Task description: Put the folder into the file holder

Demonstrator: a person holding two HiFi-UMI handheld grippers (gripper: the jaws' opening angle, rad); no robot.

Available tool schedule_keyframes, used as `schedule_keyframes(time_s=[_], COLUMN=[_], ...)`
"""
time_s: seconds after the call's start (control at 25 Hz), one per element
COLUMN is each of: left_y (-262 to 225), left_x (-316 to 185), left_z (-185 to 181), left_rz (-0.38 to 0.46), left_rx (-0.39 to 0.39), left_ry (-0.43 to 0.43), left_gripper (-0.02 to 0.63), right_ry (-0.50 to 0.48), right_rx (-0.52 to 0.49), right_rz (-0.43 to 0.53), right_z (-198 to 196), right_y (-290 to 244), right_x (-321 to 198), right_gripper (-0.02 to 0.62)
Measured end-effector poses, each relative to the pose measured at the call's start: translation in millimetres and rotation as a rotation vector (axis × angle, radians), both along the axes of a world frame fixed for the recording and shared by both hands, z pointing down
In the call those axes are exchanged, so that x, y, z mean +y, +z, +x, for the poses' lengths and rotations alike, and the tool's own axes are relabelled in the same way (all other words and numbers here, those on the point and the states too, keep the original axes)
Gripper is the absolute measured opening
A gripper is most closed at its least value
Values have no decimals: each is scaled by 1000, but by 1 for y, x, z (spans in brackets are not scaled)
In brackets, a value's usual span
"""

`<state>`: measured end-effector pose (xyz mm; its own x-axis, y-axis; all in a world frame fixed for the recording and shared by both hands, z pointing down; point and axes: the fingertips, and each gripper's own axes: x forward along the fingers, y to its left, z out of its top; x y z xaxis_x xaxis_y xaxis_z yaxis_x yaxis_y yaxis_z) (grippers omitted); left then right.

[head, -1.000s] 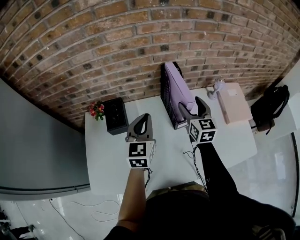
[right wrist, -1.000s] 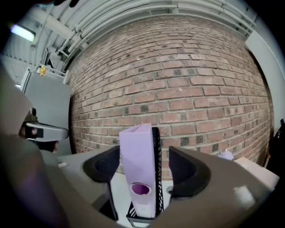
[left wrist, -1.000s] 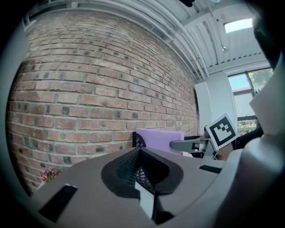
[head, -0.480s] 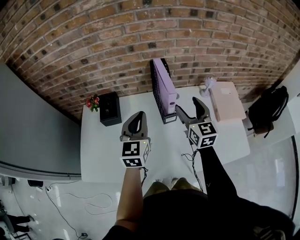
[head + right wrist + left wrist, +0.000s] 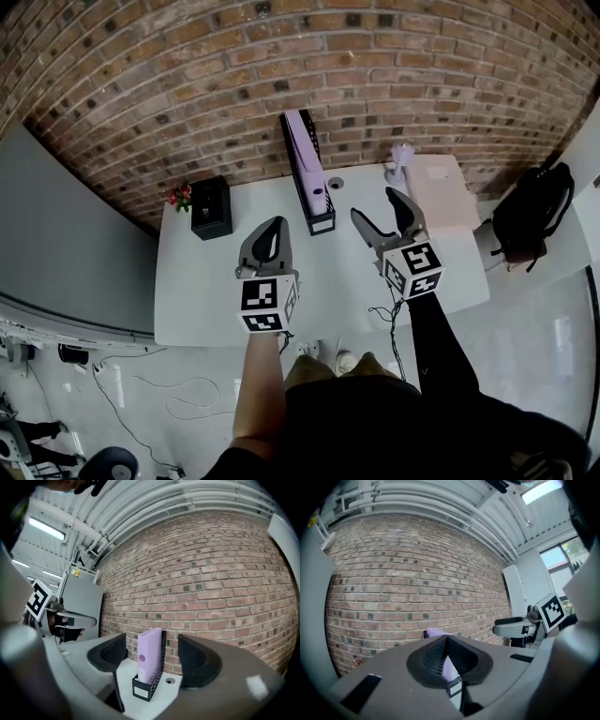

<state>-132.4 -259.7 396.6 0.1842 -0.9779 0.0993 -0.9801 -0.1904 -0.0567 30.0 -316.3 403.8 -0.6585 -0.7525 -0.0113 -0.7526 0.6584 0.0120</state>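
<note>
Hands first, nearest the body: the left tool (image 5: 273,228) hangs over the front half of the surface (image 5: 202,291) with its jaws pressed together on nothing. The right tool (image 5: 380,207) sits a little further forward and to the right, its jaws spread wide and empty. Through that gap the right gripper view looks straight at the task's things, which stand well beyond the jaw tips.

Further out, near the back edge, the black mesh file holder (image 5: 321,223) stands with its short end facing the person. The purple folder (image 5: 307,155) is already inside it, upright, with its spine and finger hole facing forward. Neither tool touches either one, so the placing looks finished and what remains is leaving it undisturbed.

To do that well, I would draw both tools back and up along the line they are on and avoid sweeping sideways. The holder looks light, and a knock from the open right jaws could skid or tip it. If the folder needs seating deeper, a gentle push on the top of the spine with the closed left tool should do. The right tool could steady the holder's front wall meanwhile.

A black box (image 5: 211,208) and small flowers (image 5: 179,195) sit to the left, clear of the work. Behind everything rises the brick wall (image 5: 281,66).
</note>
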Motion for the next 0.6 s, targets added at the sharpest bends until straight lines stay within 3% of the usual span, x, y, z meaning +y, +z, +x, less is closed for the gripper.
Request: schedule_keyframes(time_s=[0.28, 0.6], left_y=[-16, -30], left_x=[23, 40], left_z=[20, 29], left_rz=[34, 62], left_rx=[-13, -31], left_ry=[-24, -27], left_gripper=[9, 9], right_ry=[-80, -104], right_rx=[18, 15], right_rz=[64, 88], right_z=[4, 7], right_y=[-12, -16], right_x=[33, 52], right_gripper=[337, 337])
